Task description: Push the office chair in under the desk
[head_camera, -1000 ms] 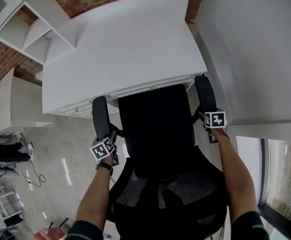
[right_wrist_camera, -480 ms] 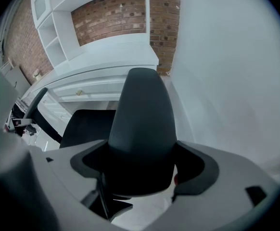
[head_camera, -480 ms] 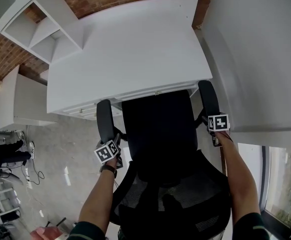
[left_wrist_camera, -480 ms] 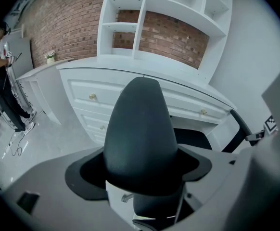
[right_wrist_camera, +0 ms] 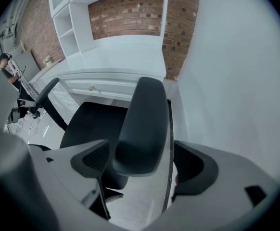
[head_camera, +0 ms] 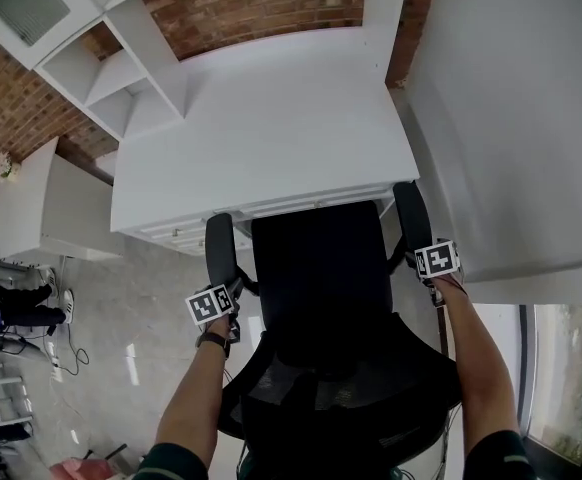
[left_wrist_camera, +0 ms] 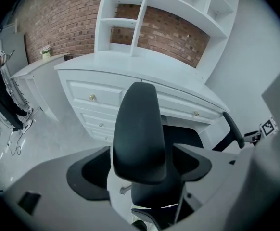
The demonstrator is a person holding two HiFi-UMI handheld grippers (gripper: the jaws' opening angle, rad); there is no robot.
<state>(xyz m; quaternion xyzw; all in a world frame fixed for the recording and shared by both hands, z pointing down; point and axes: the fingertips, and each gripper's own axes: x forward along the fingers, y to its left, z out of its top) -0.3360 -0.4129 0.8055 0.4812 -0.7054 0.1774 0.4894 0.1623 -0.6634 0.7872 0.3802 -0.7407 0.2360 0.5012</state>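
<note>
A black office chair faces the white desk (head_camera: 271, 118); its seat (head_camera: 321, 268) has its front edge at the desk's front, and its mesh backrest (head_camera: 341, 388) is nearest me. My left gripper (head_camera: 225, 290) straddles the rear of the left armrest (head_camera: 219, 248), which runs between the spread jaws with gaps on both sides in the left gripper view, where the gripper (left_wrist_camera: 140, 170) is open. My right gripper (head_camera: 426, 246) sits the same way on the right armrest (head_camera: 411, 213); in the right gripper view the gripper (right_wrist_camera: 142, 165) is open around the armrest (right_wrist_camera: 142, 124).
A white wall (head_camera: 511, 118) runs close along the chair's right side. White shelves (head_camera: 121, 78) stand on the desk's left end against brick, above drawers (left_wrist_camera: 96, 105). A low white cabinet (head_camera: 31, 208) and floor clutter (head_camera: 1, 308) lie at the left.
The chair and both grippers have moved slightly forward toward the desk. Both grippers keep their places on the armrests.
</note>
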